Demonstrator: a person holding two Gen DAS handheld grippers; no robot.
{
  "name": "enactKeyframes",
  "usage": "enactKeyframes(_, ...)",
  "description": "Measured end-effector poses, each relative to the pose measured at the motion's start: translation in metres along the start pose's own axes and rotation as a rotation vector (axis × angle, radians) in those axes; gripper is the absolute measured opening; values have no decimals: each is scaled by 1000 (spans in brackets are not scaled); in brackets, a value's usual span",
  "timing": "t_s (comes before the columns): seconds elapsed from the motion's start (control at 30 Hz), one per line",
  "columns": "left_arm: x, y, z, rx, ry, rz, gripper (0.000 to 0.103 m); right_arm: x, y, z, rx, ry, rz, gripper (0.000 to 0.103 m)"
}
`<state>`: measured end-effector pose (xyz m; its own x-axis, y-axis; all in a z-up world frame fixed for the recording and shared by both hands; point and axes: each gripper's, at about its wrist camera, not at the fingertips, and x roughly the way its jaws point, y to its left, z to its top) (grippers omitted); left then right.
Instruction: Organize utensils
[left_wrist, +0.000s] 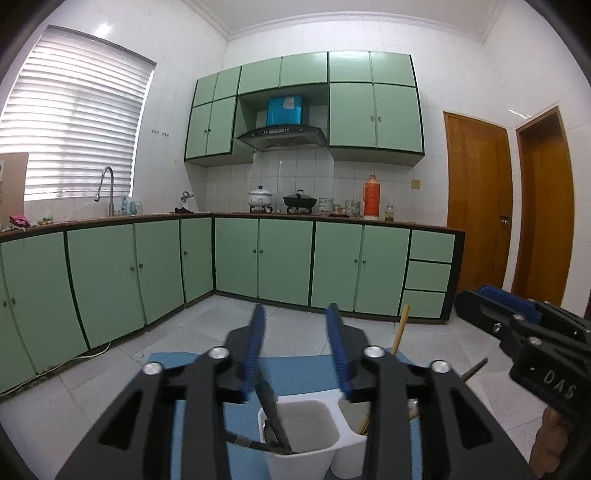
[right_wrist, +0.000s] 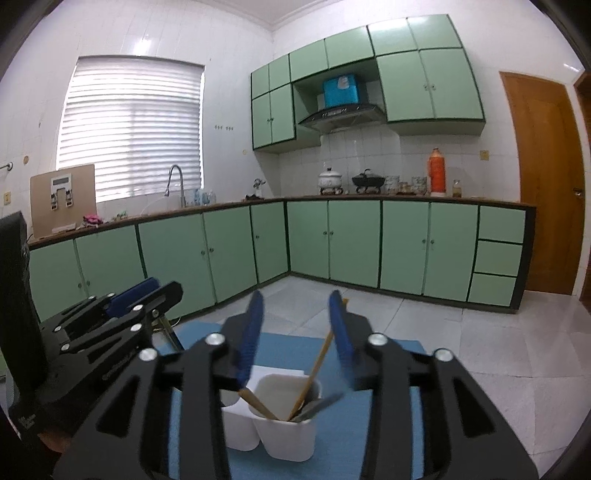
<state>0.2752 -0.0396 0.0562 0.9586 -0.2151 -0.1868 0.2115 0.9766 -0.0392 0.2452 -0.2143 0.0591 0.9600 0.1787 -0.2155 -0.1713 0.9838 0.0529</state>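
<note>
A white two-compartment utensil holder (left_wrist: 308, 424) stands on a blue mat (left_wrist: 291, 373). In the left wrist view its near compartment holds dark-handled utensils (left_wrist: 273, 413); the other holds wooden chopsticks (left_wrist: 399, 330). In the right wrist view the holder (right_wrist: 284, 428) shows wooden chopsticks (right_wrist: 317, 363) and a grey metal utensil (right_wrist: 317, 404) in the near compartment. My left gripper (left_wrist: 297, 325) is open and empty above the holder. My right gripper (right_wrist: 295, 310) is open and empty above the holder. Each gripper shows in the other's view: the right one (left_wrist: 517, 314), the left one (right_wrist: 122, 299).
The mat (right_wrist: 373, 424) lies on a low surface over a pale tiled floor (left_wrist: 92, 398). Green cabinets (left_wrist: 280, 258) with a counter line the far walls. Pots, an orange thermos (left_wrist: 372, 195) and a faucet (left_wrist: 107, 188) stand on the counter. Wooden doors (left_wrist: 476, 199) are at right.
</note>
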Motion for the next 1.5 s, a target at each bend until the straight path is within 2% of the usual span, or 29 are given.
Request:
enactKeyframes(0.07,-8,0,1,-3,-12,-2,47,-8,-2,0,-1,-15,-13,55)
enactKeyframes(0.13,-17,2,1,-2,-24,-4,56,-18,-4,-2,-1,-29,-24,62)
enactKeyframes(0.2,-26,3,1,-3,-38,-2,64,-27,-5,-5,-1,-37,-30,64)
enactKeyframes(0.37,-52,6,-2,-5,-57,14,72,-45,-10,-15,18,-39,-36,77)
enactKeyframes(0.43,-62,8,-6,-6,-56,30,80,-54,-12,-23,28,-32,-43,83)
enactKeyframes(0.63,-86,12,-22,-15,-12,45,94,-74,-10,-48,39,12,-48,94)
enactKeyframes(0.9,-112,16,-57,-33,100,44,97,-104,2,-86,32,97,-54,97)
enactKeyframes(1.1,-128,17,-73,-52,193,35,97,-123,16,-95,19,132,-49,97)
enactKeyframes(1.23,-141,12,-79,-27,216,32,97,-134,23,-99,26,148,-39,97)
enactKeyframes(1.5,-170,6,-81,-5,206,30,97,-150,30,-95,21,145,-27,97)
